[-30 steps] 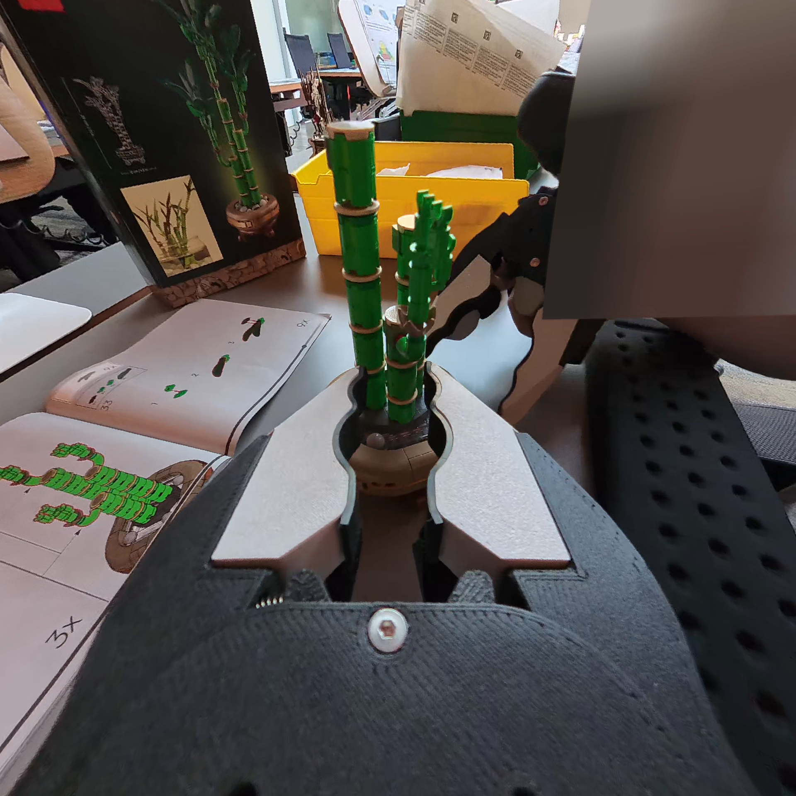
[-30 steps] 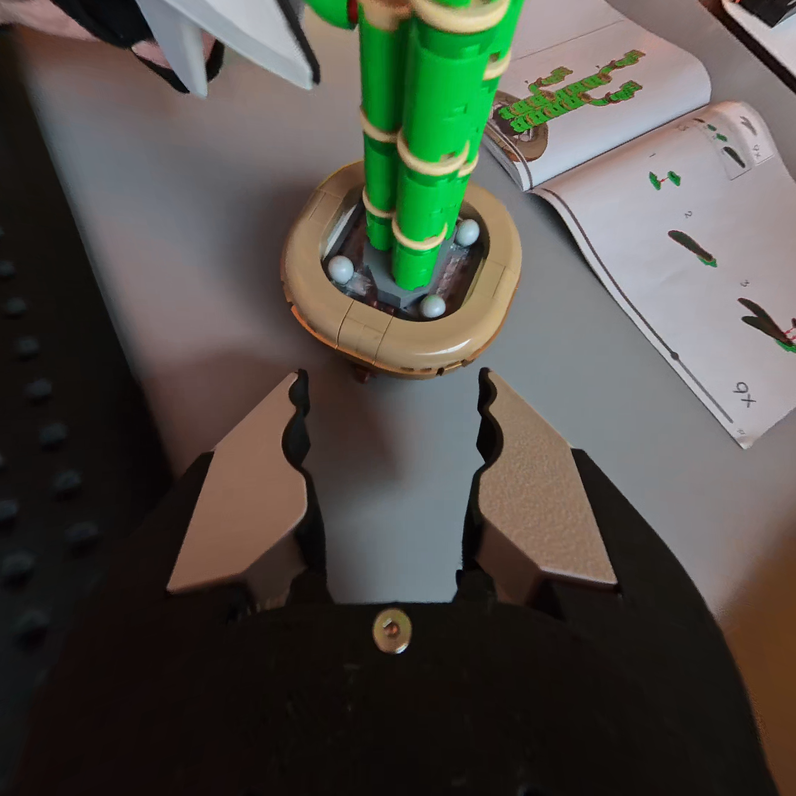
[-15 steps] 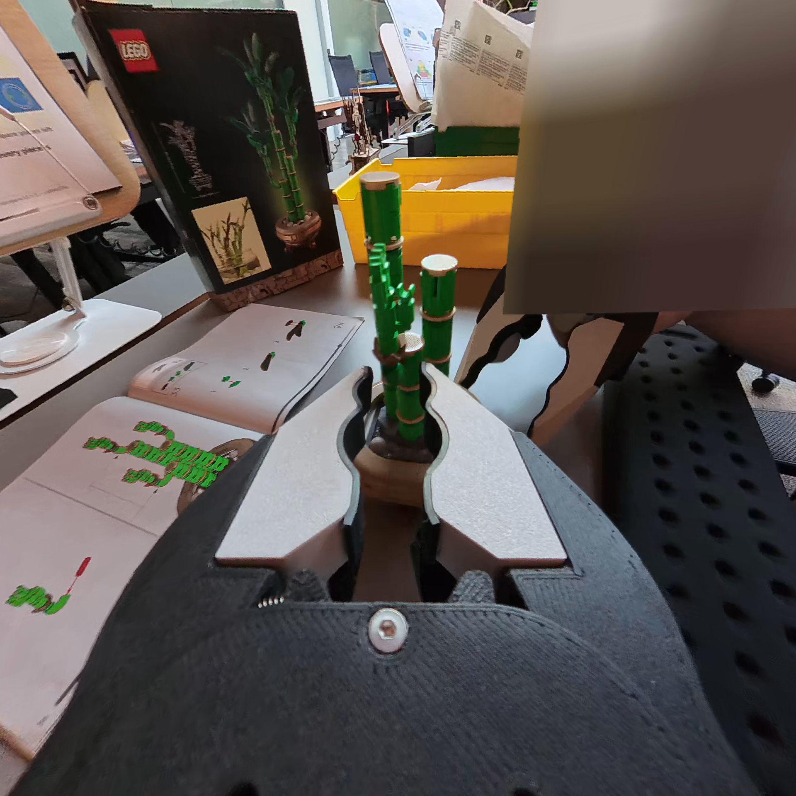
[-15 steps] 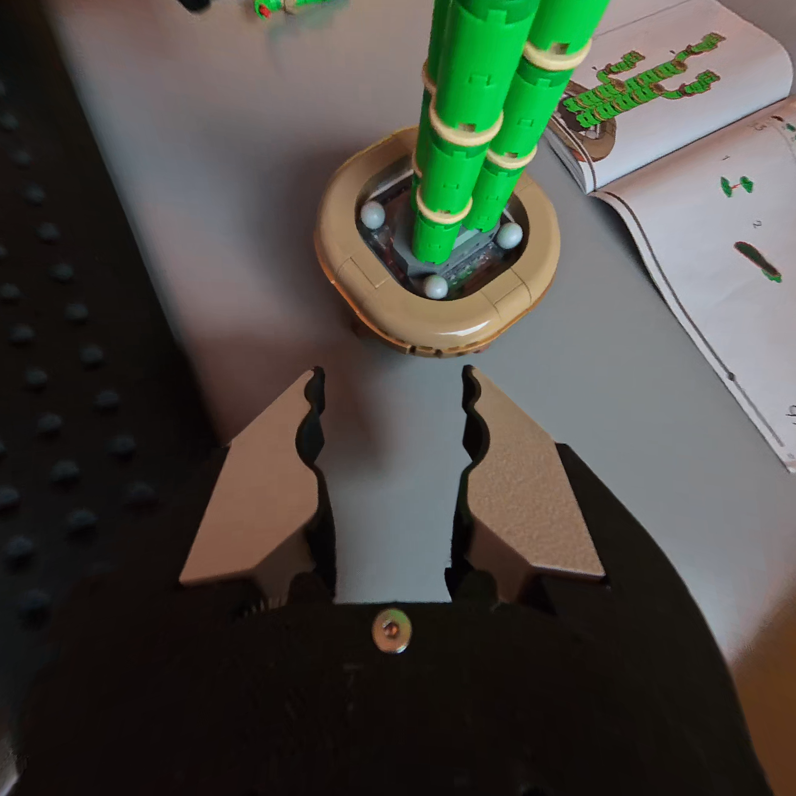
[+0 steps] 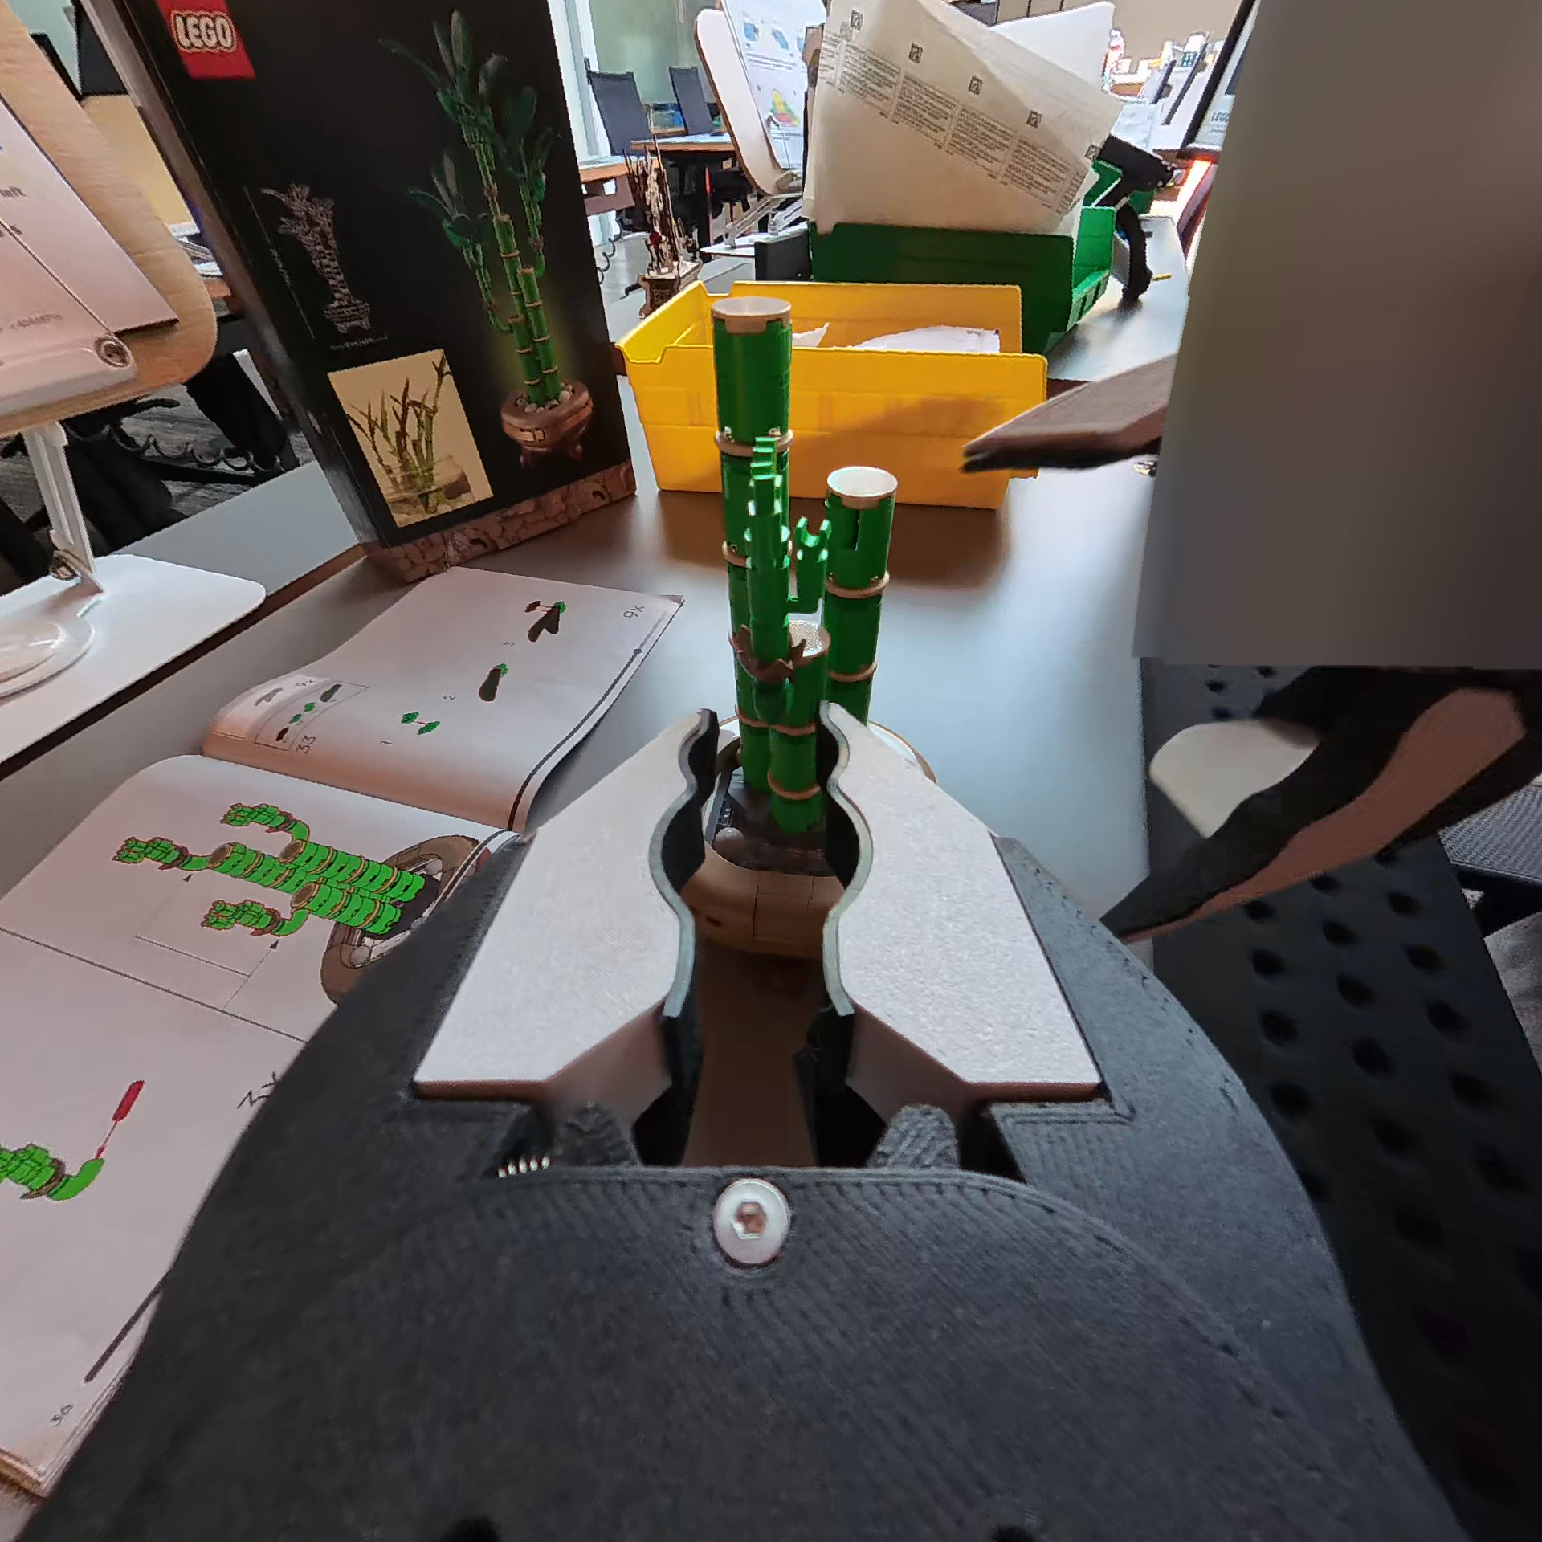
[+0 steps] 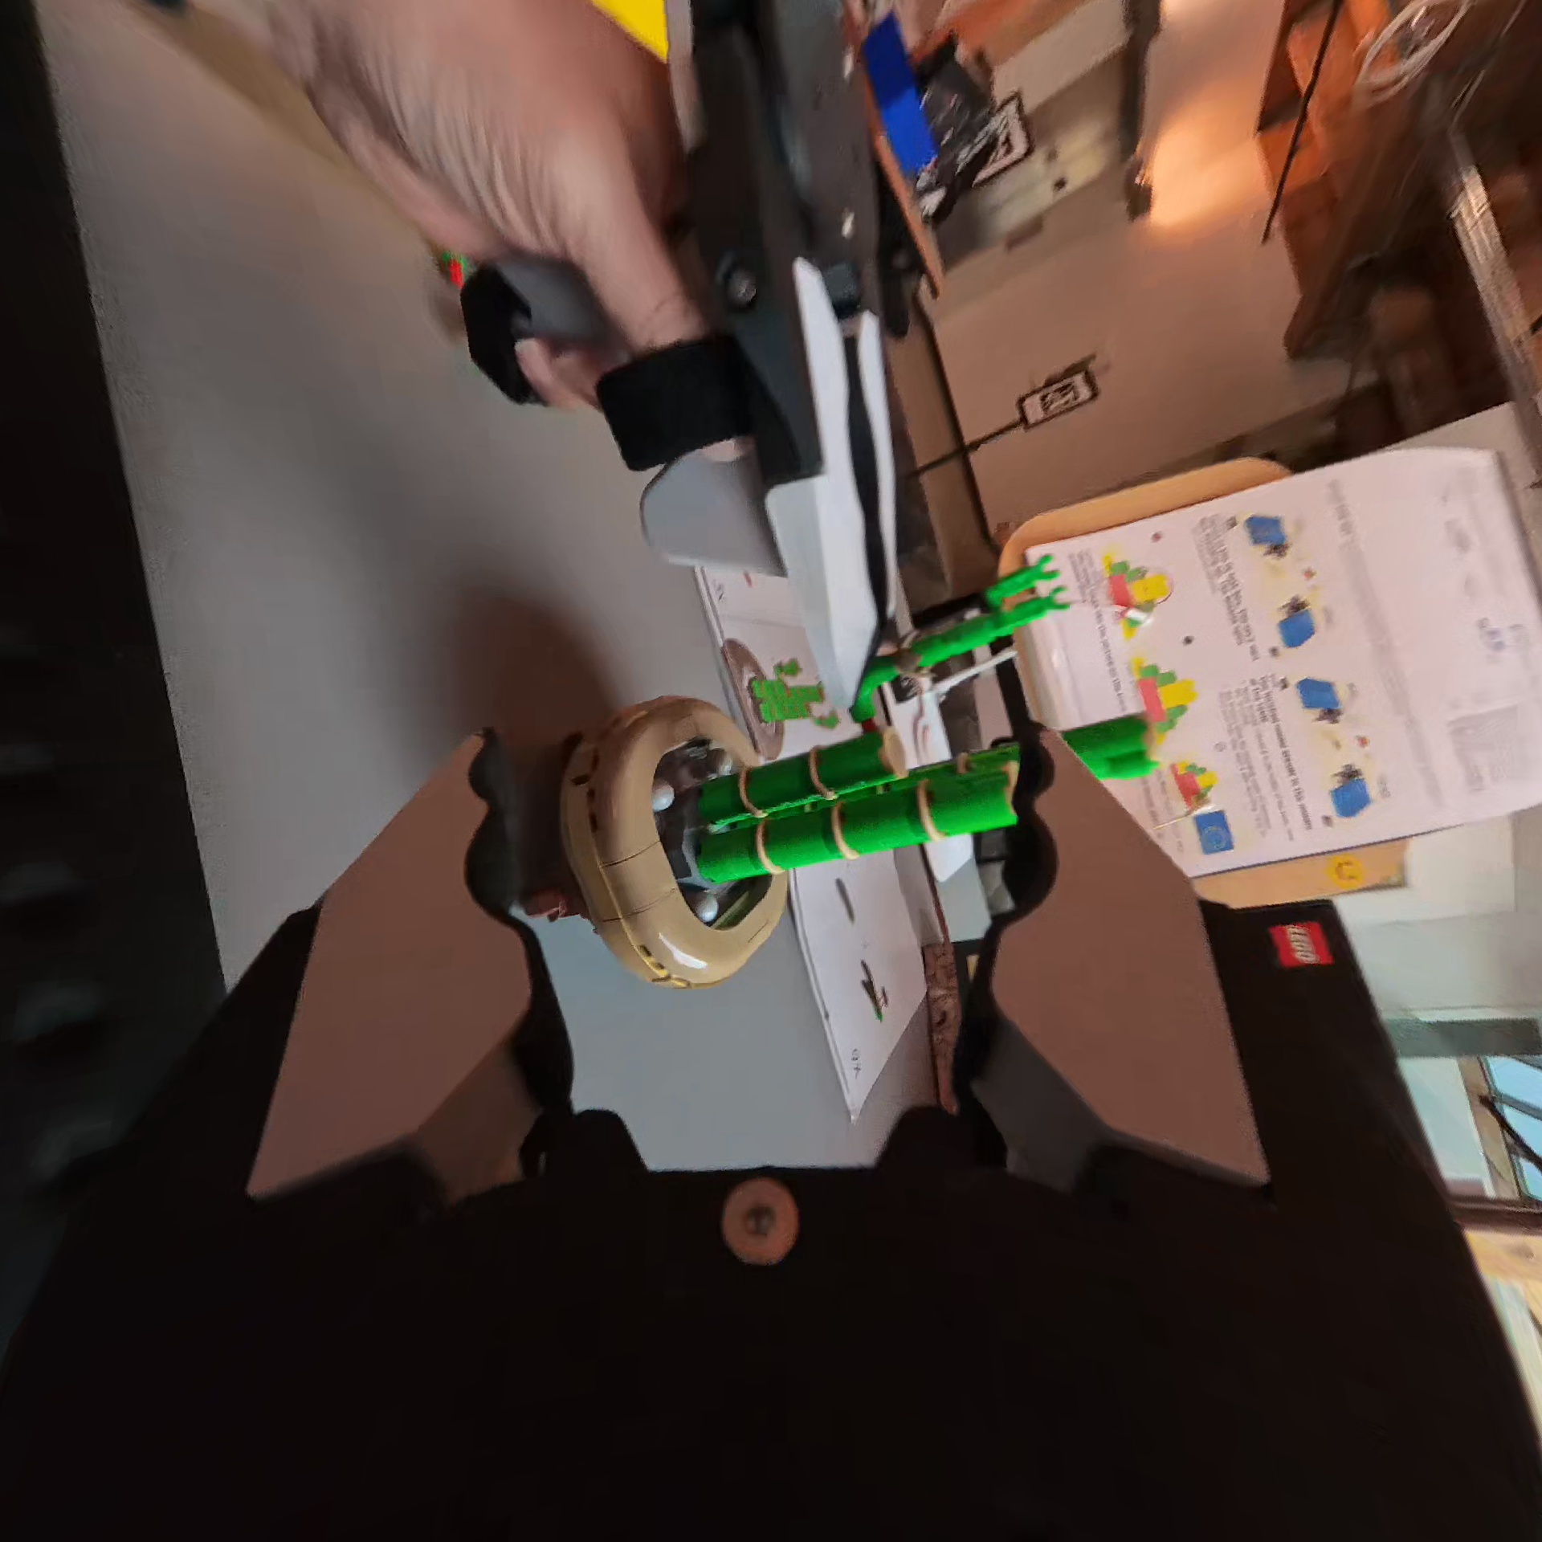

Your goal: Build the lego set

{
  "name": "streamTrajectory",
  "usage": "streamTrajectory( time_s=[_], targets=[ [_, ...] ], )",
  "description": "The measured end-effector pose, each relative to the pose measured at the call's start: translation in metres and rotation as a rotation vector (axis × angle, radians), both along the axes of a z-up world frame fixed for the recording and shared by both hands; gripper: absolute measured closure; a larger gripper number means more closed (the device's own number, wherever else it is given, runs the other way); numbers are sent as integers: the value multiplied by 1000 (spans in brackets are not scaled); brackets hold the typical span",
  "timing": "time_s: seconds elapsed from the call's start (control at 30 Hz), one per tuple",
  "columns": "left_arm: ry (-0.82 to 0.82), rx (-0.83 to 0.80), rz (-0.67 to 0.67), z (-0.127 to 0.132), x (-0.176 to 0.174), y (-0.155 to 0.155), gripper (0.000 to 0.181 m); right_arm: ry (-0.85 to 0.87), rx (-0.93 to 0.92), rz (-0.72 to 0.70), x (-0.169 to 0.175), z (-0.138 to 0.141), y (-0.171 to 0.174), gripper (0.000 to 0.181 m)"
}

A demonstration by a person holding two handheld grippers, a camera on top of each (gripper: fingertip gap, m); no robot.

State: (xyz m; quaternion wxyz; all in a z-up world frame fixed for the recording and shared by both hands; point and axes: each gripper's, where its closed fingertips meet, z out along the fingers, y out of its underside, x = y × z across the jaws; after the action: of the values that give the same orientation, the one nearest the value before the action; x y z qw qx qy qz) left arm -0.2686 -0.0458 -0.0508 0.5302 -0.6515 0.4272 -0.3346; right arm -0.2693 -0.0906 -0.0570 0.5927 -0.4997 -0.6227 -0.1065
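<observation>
The bamboo model has a tan pot and three green stalks and stands on the grey table. My left gripper is shut on a small green leafy shoot and holds it upright over the shortest stalk. In the right wrist view, a hand holds the left gripper, which pinches the shoot by its lower end. My right gripper is open and rolled sideways. One finger is beside the pot and the other near the tops of the stalks, touching neither.
An open instruction booklet lies left of the model. The set's black box stands behind it, next to a yellow bin and a green bin with papers. A black perforated mat lies at the right. The left gripper's tips are roughly 6 centimeters from the right gripper's.
My right gripper has swung from looking down on the pot to lying sideways, and has opened wider around the model. My left gripper still holds the shoot and has shifted around the stalks.
</observation>
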Motion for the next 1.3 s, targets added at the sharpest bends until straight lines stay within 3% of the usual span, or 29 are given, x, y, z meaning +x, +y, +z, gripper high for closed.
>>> streamTrajectory(
  time_s=[0.17, 0.37, 0.57, 0.7, 1.3],
  targets=[
    [-8, -12, 11, -1, -2, 2, 160, -141, -53, -113, -5, -27, 18, 57],
    [-8, -13, 21, -2, -2, 3, 161, -196, -70, -225, -2, -35, 34, 55],
    [-7, -12, 6, -2, 1, 0, 161, -234, -96, -236, -2, -46, 36, 57],
    [-14, -18, 12, -1, 0, 2, 163, -329, -12, -254, 4, -54, 41, 47],
    [-11, 9, -36, 1, 5, -1, 175, -223, 34, -222, -2, -48, 41, 53]
  ],
)
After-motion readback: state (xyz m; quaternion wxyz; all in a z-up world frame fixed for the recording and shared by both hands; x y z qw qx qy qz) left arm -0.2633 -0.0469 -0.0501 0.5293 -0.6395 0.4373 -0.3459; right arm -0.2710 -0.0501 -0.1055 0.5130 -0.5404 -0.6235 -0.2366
